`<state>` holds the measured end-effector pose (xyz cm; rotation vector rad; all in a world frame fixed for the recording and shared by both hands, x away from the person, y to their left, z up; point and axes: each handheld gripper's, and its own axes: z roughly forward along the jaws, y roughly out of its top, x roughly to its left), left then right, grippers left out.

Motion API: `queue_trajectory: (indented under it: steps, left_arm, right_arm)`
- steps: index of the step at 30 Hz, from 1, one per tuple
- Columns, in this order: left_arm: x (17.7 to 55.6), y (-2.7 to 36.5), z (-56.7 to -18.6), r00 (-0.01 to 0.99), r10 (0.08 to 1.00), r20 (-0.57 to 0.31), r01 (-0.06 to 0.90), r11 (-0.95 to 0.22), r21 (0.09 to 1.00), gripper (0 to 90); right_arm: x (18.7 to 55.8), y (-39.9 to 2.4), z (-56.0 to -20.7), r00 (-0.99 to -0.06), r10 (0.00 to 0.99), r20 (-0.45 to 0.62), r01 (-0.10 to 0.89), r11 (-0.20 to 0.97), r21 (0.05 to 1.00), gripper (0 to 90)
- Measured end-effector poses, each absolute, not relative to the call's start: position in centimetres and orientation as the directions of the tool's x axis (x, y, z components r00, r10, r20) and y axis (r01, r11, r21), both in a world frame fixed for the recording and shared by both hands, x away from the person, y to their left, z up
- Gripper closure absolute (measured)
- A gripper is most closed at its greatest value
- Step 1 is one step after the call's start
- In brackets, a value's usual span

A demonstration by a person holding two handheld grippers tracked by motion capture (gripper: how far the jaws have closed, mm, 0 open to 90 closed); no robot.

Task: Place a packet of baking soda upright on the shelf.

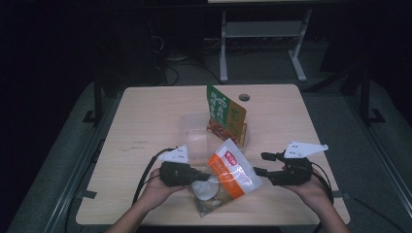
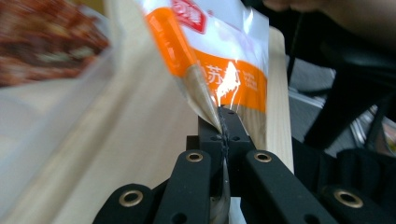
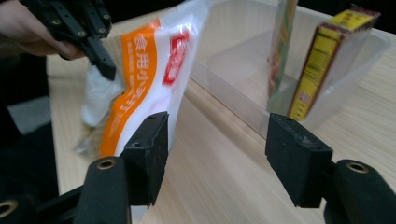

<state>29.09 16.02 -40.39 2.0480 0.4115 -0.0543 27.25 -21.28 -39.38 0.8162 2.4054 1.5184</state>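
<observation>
Orange-white bag [image 1: 230,173] at lower centre of high view, long axis slanting lower left to upper right. L gripper [image 1: 206,174] pinches its left edge; R gripper [image 1: 259,164], jaws apart, sits just right of it

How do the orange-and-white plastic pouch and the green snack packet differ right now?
The orange-and-white plastic pouch hangs tilted, its edge pinched in the left gripper; the green snack packet stands upright, untouched. The pouch is outside the clear plastic bin; the packet sits inside it. Both are printed, flexible food bags.

We see a glossy plastic bag [image 1: 228,174] on a matt, pale wood table [image 1: 145,126]. The bin [image 3: 243,88] is clear, smooth plastic.
</observation>
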Motion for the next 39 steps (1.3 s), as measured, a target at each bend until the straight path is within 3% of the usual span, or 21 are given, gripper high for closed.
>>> queue_trajectory:
  steps: [7, 16, 21, 25, 30, 39]
  left_arm:
    - [29.5, 19.2, -39.3, 0.901, 0.378, -0.212, 0.347, -0.338, 0.875, 89.8]
    - [29.7, 21.2, -37.7, 0.884, 0.419, -0.208, 0.334, -0.254, 0.908, 89.8]
    - [29.9, 22.1, -37.2, 0.876, 0.434, -0.212, 0.329, -0.214, 0.920, 89.8]
    - [30.0, 22.6, -37.0, 0.869, 0.444, -0.217, 0.327, -0.186, 0.927, 89.8]
    - [30.1, 22.9, -37.1, 0.865, 0.446, -0.232, 0.336, -0.170, 0.927, 89.9]
    - [30.3, 22.9, -37.3, 0.863, 0.442, -0.245, 0.338, -0.144, 0.930, 89.8]
  right_arm:
    - [27.7, -20.1, -38.6, -0.859, 0.476, 0.189, 0.346, 0.266, 0.900, 35.7]
    - [29.6, -16.0, -38.6, -0.904, 0.378, 0.198, 0.305, 0.247, 0.920, 34.2]
    - [31.4, -13.4, -38.6, -0.919, 0.334, 0.209, 0.289, 0.210, 0.934, 38.9]
    - [32.5, -11.7, -39.0, -0.921, 0.324, 0.216, 0.287, 0.193, 0.938, 47.2]
    - [32.9, -10.4, -39.0, -0.928, 0.289, 0.235, 0.294, 0.181, 0.939, 63.8]
    - [32.5, -10.2, -38.7, -0.934, 0.237, 0.267, 0.310, 0.168, 0.936, 88.9]
